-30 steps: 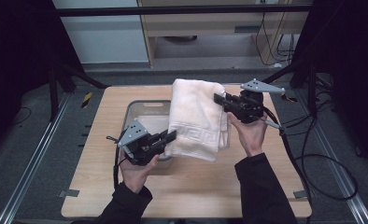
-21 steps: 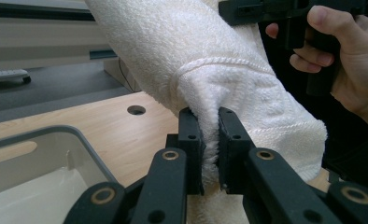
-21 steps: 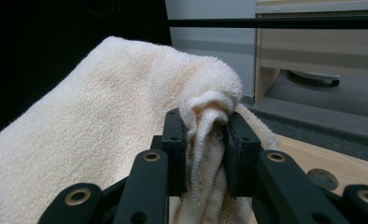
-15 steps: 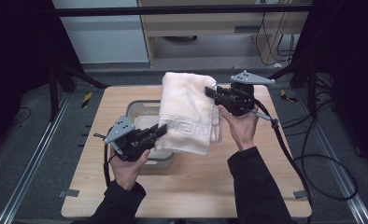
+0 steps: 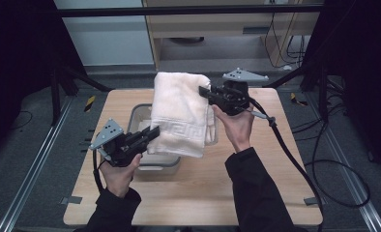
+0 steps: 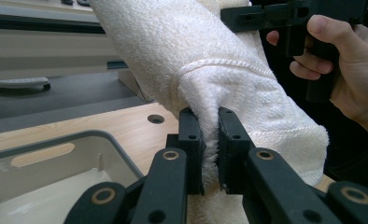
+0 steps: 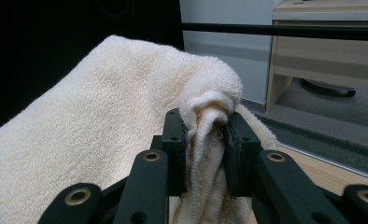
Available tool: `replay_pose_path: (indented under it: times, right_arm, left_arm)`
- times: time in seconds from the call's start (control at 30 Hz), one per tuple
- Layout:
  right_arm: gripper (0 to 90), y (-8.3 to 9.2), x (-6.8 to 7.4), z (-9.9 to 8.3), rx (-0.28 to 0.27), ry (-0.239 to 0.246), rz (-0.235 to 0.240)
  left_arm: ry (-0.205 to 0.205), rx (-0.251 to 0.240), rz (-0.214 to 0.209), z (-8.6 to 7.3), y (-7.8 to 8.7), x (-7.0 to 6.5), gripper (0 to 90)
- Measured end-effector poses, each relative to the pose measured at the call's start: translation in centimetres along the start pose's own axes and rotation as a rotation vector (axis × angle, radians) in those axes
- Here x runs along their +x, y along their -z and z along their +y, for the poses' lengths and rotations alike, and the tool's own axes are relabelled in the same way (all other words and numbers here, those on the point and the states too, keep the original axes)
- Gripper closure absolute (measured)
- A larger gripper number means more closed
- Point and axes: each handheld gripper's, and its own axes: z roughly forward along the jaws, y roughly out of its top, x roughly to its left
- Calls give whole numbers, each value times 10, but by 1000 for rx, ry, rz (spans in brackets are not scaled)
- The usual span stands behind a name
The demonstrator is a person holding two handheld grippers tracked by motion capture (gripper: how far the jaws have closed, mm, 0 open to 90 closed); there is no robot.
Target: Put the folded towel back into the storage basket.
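We hold a gripper in each hand above the table. Our left gripper [image 5: 150,137] sits low and near, its jaws angled up and to the right, clamped on a towel [image 5: 179,113] fold. Our right gripper [image 5: 205,92] is raised farther out, its jaws pointing left, pinching a bunched towel edge.

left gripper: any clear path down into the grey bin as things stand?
Probably not yet. The left gripper is shut on the towel, which the right gripper also pinches, and the towel hangs over the grey bin, covering much of its opening.
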Motion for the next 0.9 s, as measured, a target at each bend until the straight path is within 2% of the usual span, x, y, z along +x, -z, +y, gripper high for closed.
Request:
replay_pose_path:
  times: [0.53,0.9]
  right_arm:
    - [730,-32,21,7,5,13,39]
    - [730,-58,28,4,29,12,54]
  left_arm:
    - [22,-25,43,1,24,21,816]
    - [49,-17,74,-7,29,36,816]
